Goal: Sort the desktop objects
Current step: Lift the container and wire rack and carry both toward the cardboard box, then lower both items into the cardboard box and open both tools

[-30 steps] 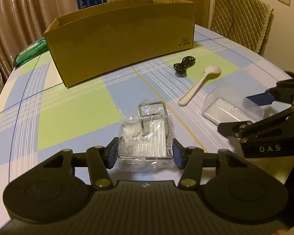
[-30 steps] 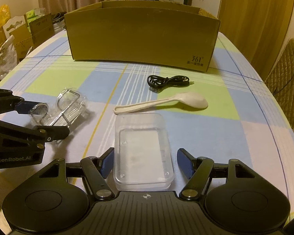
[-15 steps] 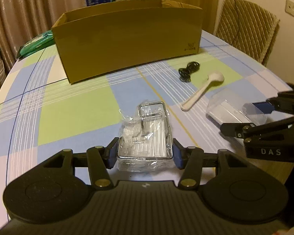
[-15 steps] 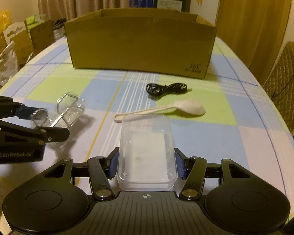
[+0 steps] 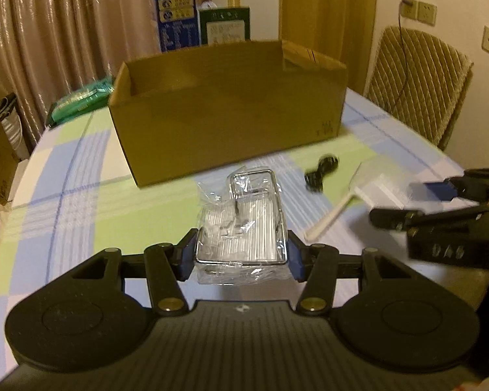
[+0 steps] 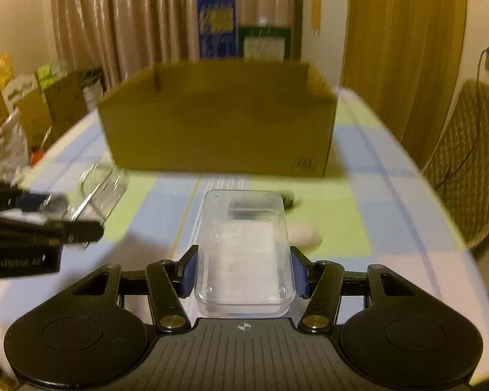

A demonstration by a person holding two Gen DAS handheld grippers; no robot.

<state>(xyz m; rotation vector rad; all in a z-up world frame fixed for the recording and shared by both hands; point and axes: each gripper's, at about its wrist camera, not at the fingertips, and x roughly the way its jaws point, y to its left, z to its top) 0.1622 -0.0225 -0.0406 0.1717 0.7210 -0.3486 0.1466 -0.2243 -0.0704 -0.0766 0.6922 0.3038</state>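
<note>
Both lifts run in parallel: left gripper point(image 5: 241, 257) fingers clamp the wrapped wire rack point(image 5: 244, 221), right gripper point(image 6: 243, 275) fingers clamp the clear plastic box point(image 6: 244, 247), both aimed at the cardboard box point(image 5: 228, 110).

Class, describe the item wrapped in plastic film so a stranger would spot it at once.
Start at the big cardboard box on the checked tablecloth. In front of it, the left hand-held gripper holds a film-wrapped wire rack. Its chrome wire frame distinguishes it.
</note>
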